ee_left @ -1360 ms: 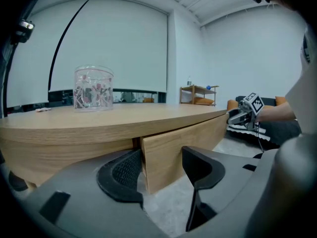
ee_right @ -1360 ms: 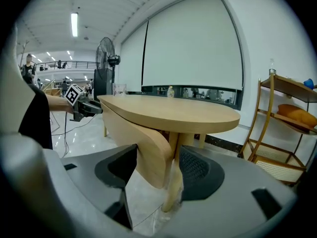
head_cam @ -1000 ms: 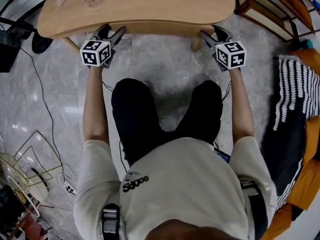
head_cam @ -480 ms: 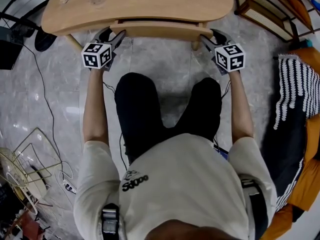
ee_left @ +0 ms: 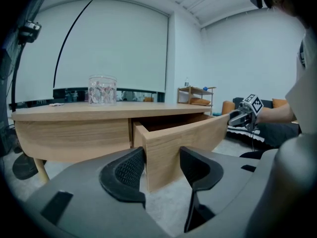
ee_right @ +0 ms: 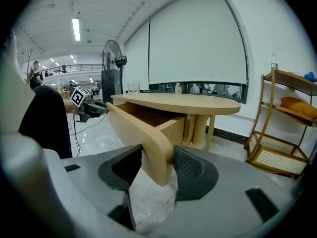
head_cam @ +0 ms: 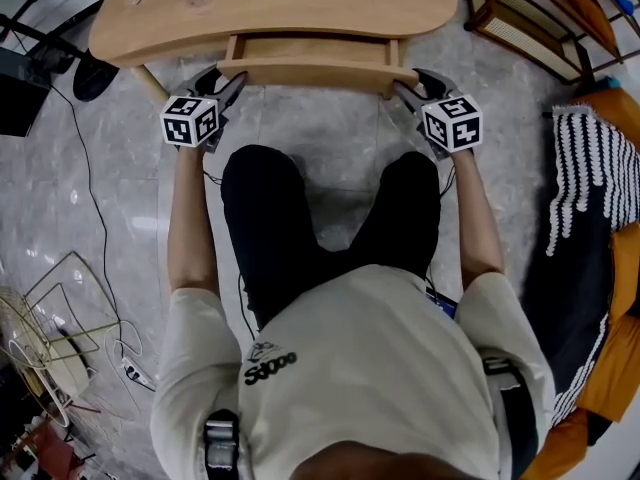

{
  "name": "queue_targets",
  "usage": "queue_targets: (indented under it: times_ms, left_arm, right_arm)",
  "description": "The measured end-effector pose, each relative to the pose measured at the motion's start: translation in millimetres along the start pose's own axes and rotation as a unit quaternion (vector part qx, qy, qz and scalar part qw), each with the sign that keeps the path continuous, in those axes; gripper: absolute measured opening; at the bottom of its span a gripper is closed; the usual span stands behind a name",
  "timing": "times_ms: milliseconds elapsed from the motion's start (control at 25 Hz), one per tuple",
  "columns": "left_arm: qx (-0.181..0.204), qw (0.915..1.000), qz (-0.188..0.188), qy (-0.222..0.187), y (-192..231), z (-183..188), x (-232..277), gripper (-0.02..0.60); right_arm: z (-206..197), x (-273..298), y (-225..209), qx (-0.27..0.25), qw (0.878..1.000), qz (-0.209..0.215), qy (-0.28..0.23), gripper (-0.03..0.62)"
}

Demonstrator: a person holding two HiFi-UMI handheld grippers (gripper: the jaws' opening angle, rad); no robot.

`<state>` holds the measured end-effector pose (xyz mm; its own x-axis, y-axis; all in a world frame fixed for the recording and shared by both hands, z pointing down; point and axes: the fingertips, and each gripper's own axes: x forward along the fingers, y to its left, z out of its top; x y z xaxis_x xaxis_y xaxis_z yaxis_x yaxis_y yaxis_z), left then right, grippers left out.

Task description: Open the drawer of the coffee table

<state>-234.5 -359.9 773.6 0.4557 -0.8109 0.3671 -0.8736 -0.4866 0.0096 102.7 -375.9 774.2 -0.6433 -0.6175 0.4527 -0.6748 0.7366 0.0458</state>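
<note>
Partly done: drawer (head_cam: 312, 48) sticks partly out of the front edge of the coffee table (head_cam: 300, 3). Its front panel (head_cam: 315, 72) is pinched at both ends, 1 by the left gripper (head_cam: 226, 80), 1 by the right gripper (head_cam: 405, 86); the right jaws just closed in slightly. Left, I'd judge: pull out to full travel.

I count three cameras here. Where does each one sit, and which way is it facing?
Head view: on the person's head, facing steeply down at the coffee table and part-open drawer; shows arms, legs, left gripper, right gripper.
Left gripper view: on that gripper, facing along jaws clamped on the drawer front; a forearm shows.
Right gripper view: likewise, jaws just closed tighter on the drawer front; a leg shows.
Shared: each gripper view shows the other gripper.
</note>
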Motion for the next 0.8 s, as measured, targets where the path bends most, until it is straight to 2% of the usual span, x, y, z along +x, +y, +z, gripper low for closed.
queue_targets:
  times_ms: [800]
  left_arm:
    - [-0.013, 0.9997, 0.013, 0.016, -32, -25, -49, 0.238]
  right_arm:
    - [-25, -41, 49, 0.020, 1.000, 0.022, -0.002, 0.190]
